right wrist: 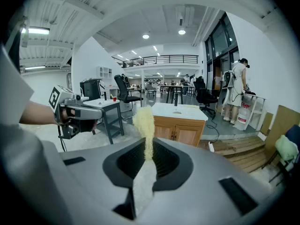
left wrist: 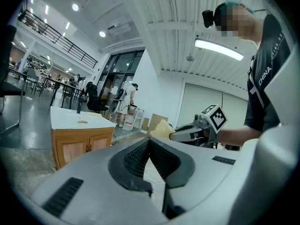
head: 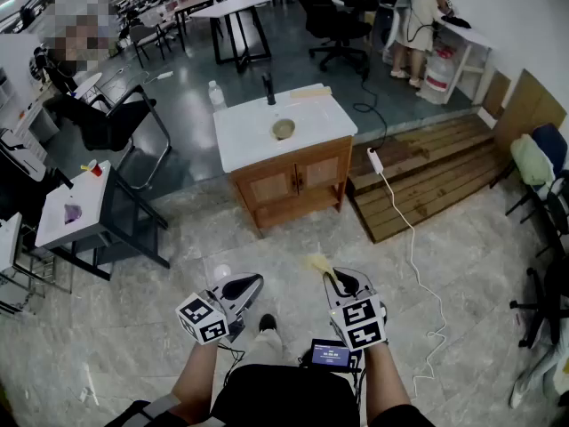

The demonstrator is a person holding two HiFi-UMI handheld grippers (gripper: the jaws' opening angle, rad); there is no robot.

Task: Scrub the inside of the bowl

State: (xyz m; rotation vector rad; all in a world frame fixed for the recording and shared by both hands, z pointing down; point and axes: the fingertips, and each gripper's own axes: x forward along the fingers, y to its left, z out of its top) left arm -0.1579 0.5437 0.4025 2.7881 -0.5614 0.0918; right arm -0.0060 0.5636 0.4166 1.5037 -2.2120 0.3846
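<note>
The bowl (head: pixel 283 129) sits in the white top of a wooden cabinet (head: pixel 289 185), far ahead of both grippers; it shows small in the left gripper view (left wrist: pixel 82 122) and the right gripper view (right wrist: pixel 176 112). My right gripper (head: pixel 329 276) (right wrist: pixel 145 142) is shut on a yellow sponge (head: pixel 317 261) (right wrist: pixel 144 123), which sticks up from between the jaws. My left gripper (head: pixel 253 280) (left wrist: pixel 149 142) is shut with nothing in it. Both are held at waist height over the floor, side by side. The left gripper view also catches the right gripper (left wrist: pixel 197 130) with its sponge (left wrist: pixel 161 128).
A black faucet (head: pixel 268 87) stands at the back of the cabinet top. A grey side table (head: pixel 84 207) is to the left, a wooden pallet (head: pixel 427 181) and a white power cable (head: pixel 409 238) to the right. A person (head: pixel 418 16) stands at the far right.
</note>
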